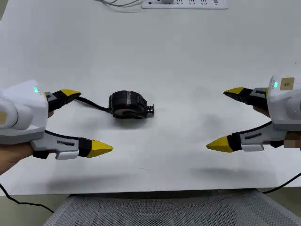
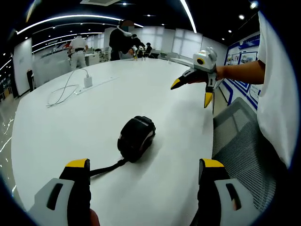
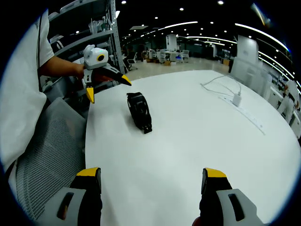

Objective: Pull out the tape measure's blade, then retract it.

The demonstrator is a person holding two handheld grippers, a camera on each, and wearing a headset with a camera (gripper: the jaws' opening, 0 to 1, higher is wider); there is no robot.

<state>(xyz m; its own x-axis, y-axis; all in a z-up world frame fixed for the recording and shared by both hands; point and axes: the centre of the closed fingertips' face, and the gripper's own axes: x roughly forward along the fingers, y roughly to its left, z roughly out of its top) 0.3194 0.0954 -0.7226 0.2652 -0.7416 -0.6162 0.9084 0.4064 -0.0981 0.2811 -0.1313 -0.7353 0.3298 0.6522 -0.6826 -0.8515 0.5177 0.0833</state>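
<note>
Head view: tape measure [image 1: 128,104] lies on tabletop [image 1: 188,52], no blade drawn, hook facing 3 o'clock. My left gripper [image 1: 94,120] is near at its 8 o'clock and my right gripper [image 1: 217,119] well apart at 4 o'clock. Both jaws are spread wide and empty. Pull-out and retraction remain.

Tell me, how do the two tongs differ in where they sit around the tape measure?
The left tongs are close to the tape measure; the right tongs hang farther off. Its strap trails toward the left tongs, its blade tip faces the right tongs. Both are open, yellow-tipped and empty.
</note>
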